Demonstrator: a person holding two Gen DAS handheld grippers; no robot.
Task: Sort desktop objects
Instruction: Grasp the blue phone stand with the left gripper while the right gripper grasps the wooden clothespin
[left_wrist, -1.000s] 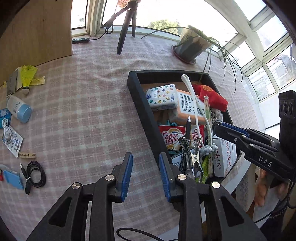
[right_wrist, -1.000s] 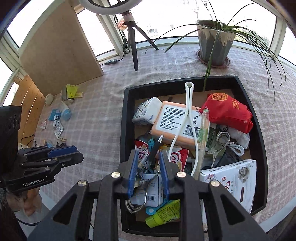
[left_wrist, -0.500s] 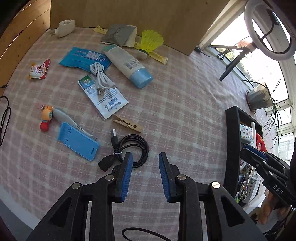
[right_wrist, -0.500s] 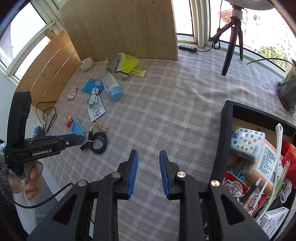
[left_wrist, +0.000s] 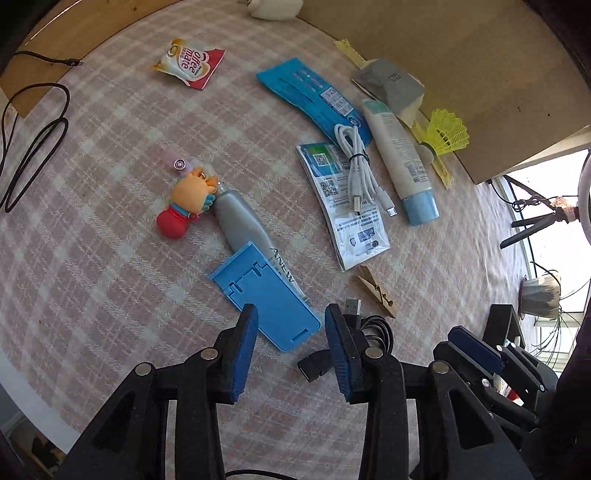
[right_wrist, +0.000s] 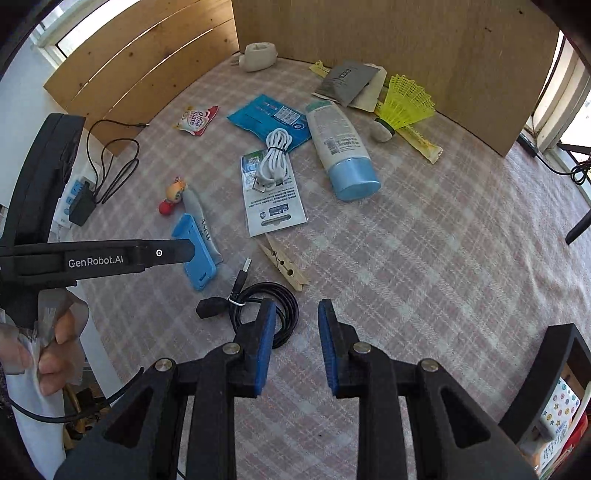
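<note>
Left wrist view: left gripper (left_wrist: 290, 325) jaws are opening, empty, above the blue stand (left_wrist: 264, 295), right gripper (right_wrist: 297, 321) parted and empty, most items unsorted on the desk (right_wrist: 424, 258).

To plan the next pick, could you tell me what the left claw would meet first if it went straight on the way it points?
Most likely the blue phone stand: its near end lies between the opening fingers of the left claw, which grip nothing. Depth is unclear.
</note>
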